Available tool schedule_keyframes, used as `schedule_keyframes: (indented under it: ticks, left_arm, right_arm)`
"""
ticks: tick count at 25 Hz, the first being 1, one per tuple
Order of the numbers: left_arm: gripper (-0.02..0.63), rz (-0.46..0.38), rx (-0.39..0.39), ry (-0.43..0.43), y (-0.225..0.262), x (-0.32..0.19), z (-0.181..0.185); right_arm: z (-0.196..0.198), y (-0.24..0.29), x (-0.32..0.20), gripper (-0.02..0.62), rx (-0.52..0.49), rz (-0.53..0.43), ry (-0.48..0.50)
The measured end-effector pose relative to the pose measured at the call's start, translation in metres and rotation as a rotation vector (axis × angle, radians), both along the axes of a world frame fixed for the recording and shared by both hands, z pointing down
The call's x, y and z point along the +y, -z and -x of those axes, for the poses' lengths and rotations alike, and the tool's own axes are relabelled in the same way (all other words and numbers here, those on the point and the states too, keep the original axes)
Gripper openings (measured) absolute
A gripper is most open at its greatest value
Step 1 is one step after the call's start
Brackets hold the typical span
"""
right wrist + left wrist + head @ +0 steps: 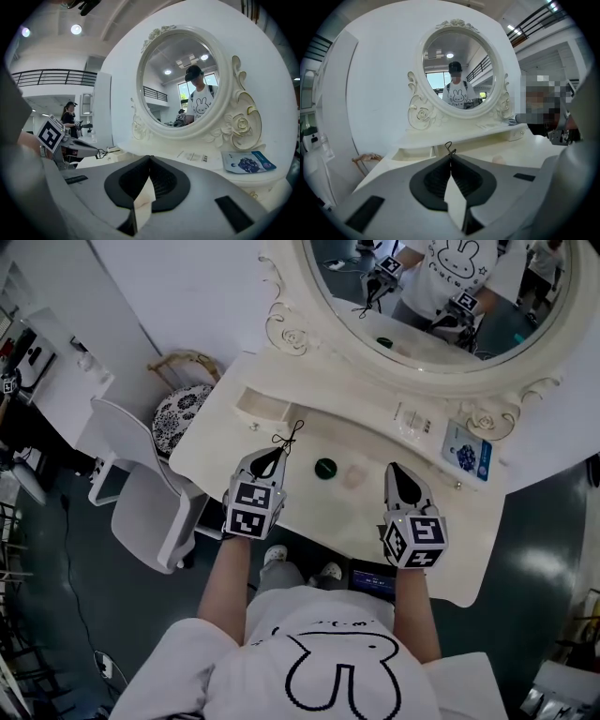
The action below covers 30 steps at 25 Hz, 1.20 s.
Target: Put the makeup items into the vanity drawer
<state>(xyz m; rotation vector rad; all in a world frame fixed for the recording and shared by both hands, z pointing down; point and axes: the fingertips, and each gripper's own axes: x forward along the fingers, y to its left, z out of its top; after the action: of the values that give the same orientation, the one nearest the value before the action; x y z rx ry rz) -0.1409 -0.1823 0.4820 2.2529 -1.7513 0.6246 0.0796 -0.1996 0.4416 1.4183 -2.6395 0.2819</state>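
Note:
My left gripper point(280, 451) point(450, 156) hovers over the cream vanity top point(366, 507), shut on a thin black wire clip point(292, 436) point(449, 147) that sticks out past its tips. Beyond it lies the shallow open drawer point(265, 407) point(414, 153) at the vanity's back left. A small dark round item point(325, 468) and a pale pink round item point(354, 472) rest on the top between the grippers. My right gripper point(392, 467) point(150, 158) is shut with nothing in it, level with the left one. The right gripper view also shows the left gripper point(77, 147) and the clip point(101, 153).
The oval mirror point(441, 296) in its ornate frame stands behind. A blue and white packet point(466, 452) point(248, 161) and a white label point(412, 418) lie on the shelf at its foot. A white chair point(141, 498) and a patterned round stool point(180, 416) stand left of the vanity.

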Motion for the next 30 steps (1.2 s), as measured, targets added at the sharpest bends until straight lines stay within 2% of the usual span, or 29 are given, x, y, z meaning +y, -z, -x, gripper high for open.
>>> schedule_keyframes:
  ticks: [5,14,30]
  left_arm:
    - [0.034,-0.02,0.0,-0.003,0.009,-0.008,0.015]
    - [0.034,0.016,-0.023,-0.103,0.017,-0.033,0.053]
    - [0.032,0.219,-0.126,-0.453,-0.008,-0.074,0.071]
  right_arm:
    - [0.009,0.007,-0.005,0.014,0.011,-0.017,-0.009]
    - [0.045,0.019,-0.021,0.014,0.007,-0.038,-0.065]
    - [0.071,0.021,-0.043,0.014,0.065,-0.029,-0.201]
